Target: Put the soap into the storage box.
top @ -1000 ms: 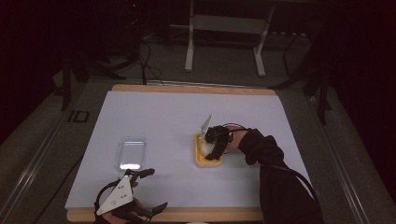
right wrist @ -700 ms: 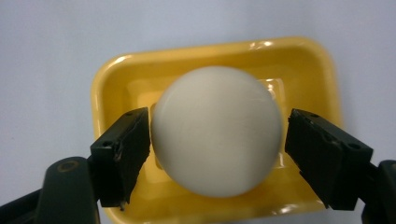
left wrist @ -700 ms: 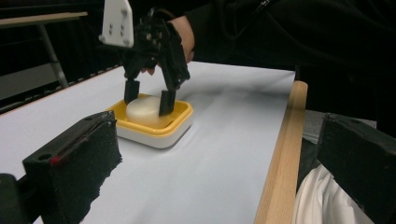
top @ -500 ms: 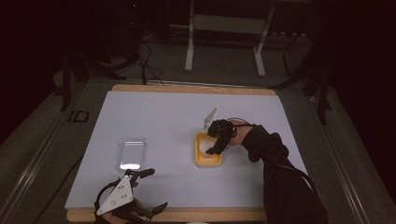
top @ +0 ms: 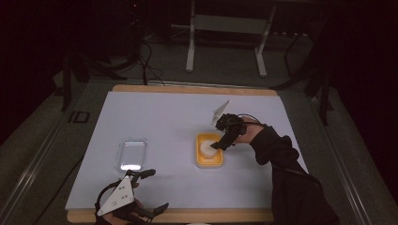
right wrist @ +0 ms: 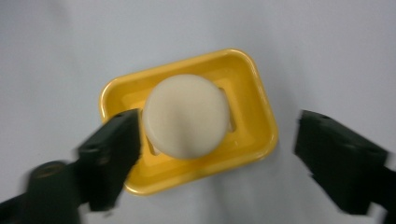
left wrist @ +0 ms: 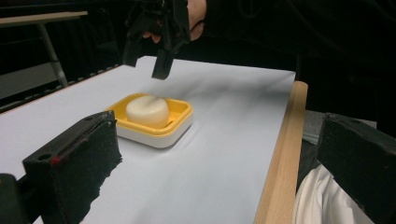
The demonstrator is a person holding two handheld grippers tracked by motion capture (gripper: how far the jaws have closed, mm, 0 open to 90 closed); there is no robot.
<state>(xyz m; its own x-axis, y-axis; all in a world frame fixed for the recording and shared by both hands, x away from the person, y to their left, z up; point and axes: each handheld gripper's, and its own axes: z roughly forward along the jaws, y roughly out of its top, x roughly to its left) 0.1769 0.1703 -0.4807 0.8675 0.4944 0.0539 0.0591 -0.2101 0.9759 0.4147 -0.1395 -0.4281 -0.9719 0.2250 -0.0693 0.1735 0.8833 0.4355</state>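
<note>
Soap (right wrist: 184,115) sits in its yellow dish (right wrist: 254,95) at table centre, right gripper (top: 220,139) hovering wide open just above it, clear lid (top: 132,153) waiting at nine o'clock, left gripper (top: 151,189) idle, wide open.

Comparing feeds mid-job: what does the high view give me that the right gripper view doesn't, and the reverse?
High view alone: the clear lid lying apart to the left of the dish, the left tool open near the table's wooden front edge, and the right tool seen from outside, raised over the dish.

Right gripper view alone: a straight-down look showing the slots in the dish floor beside the soap, with the open jaws on either side, gripping nothing.

Both: the yellow soap dish holding the round white soap on the pale table cover.
</note>
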